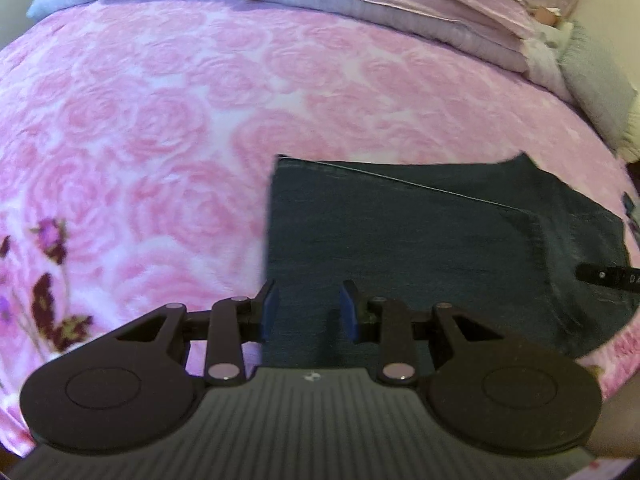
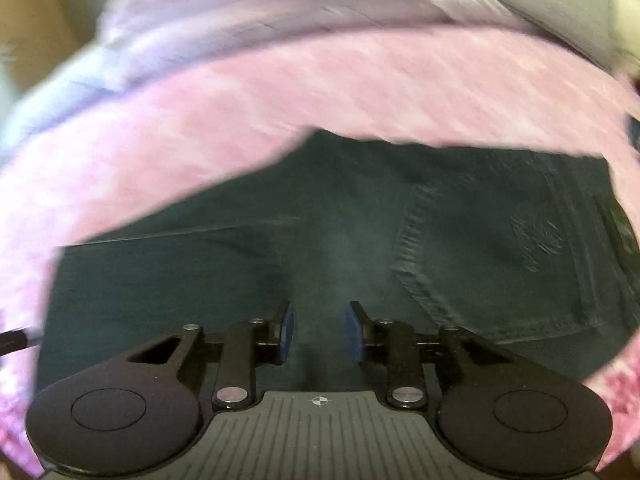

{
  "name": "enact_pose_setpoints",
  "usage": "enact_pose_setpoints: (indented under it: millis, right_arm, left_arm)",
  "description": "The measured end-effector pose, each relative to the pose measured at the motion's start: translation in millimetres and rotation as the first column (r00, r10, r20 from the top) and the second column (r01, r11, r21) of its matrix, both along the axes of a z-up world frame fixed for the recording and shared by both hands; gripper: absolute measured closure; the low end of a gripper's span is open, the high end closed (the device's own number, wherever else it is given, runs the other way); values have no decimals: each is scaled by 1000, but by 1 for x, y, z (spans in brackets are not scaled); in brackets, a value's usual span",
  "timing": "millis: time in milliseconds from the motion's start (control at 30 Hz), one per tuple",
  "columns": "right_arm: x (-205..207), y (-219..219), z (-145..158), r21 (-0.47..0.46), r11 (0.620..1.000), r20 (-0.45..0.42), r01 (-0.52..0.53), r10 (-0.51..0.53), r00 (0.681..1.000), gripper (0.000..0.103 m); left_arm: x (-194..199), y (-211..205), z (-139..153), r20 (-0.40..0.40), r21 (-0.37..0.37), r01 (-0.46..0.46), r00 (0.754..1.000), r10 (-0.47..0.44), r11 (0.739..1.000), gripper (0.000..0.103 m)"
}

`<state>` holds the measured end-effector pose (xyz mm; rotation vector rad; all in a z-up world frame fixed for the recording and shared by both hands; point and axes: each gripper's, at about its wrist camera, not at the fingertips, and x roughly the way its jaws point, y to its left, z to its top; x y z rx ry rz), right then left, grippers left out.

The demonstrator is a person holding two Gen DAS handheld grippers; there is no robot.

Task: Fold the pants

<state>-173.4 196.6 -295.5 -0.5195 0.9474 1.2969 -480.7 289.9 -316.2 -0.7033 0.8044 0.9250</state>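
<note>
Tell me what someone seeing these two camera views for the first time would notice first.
Most striking is the dark folded pants, a neat rectangle lying on the pink rose-patterned blanket, toward the right in the left wrist view. In the right wrist view a stitched back pocket shows on the right. The left gripper and right gripper both hang over the denim with blue pads apart and nothing between them; folded lilac bedding lies at the bed's far edge.
</note>
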Motion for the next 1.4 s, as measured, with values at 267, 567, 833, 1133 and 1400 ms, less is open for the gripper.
enact_pose_setpoints:
  millis: [267,567,833,1133,1400]
  right_arm:
    - [-36,-22,-41,-81,978,49,-190,194,980,80]
    - [-2,-39,-28,-103,987,-40,-126,123,992,78]
    - [10,-38,-9,-58,992,-68,-113,109,992,77]
    - [38,-53,-17,-151,988,-75,-22,10,997,76]
    - [66,-62,-7,-158,979,-68,128,-140,988,76]
  left_arm:
    - [26,-23,-32,-67,-49,60,996,-63,997,77]
    - [38,-32,-15,-75,-55,65,995,-69,996,77]
    - [37,-40,-4,-99,-66,20,995,-27,998,76]
    - [-41,-23,-9,-40,-165,-156,988,152,974,67]
    - [-79,-18,-28,108,-283,-200,965,238,938,66]
